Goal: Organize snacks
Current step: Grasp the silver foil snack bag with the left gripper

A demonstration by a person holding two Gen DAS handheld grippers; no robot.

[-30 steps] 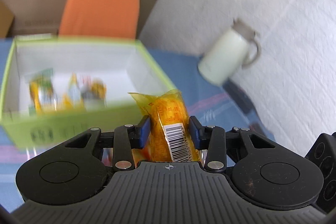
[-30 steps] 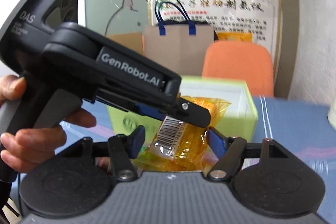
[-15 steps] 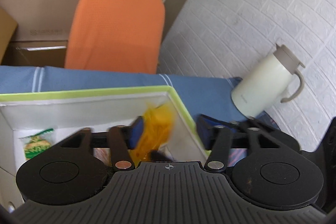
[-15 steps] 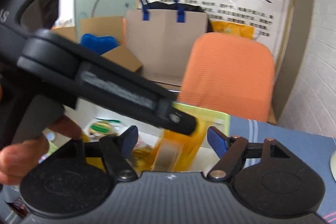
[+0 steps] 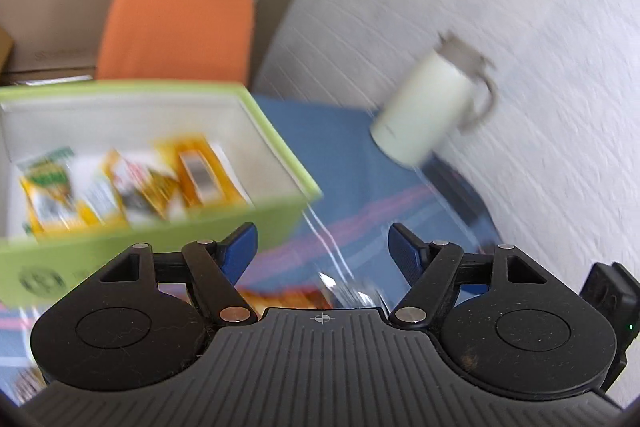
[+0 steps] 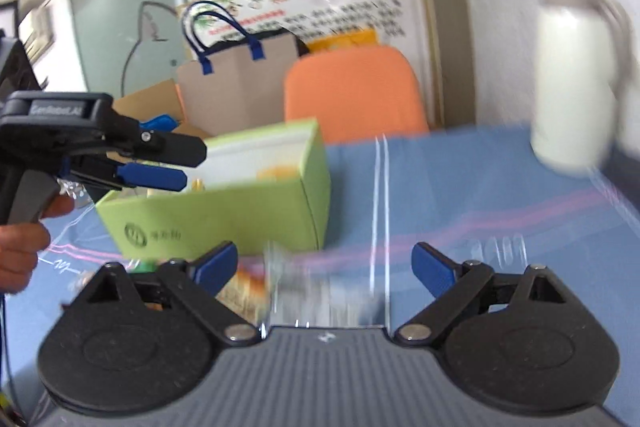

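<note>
- Dropped from the left claw (image 5: 322, 247) since a second ago, the yellow snack packet (image 5: 198, 175) lies in the green box (image 5: 280, 147).
- Both claws are opening, nothing between them; right claw (image 6: 324, 267) over bare blue table (image 6: 460, 187).
- "GenRobot.AI" marks the left claw's body.

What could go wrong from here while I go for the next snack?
1. The clear packets just ahead of the right hand-held gripper are blurred and glossy, so its opening jaws might close off-centre.
2. The green box stands close beside them; a low sweep could nudge it.
3. The white jug stands at the table's right side, near the wall, and a wide swing could tip it.
</note>
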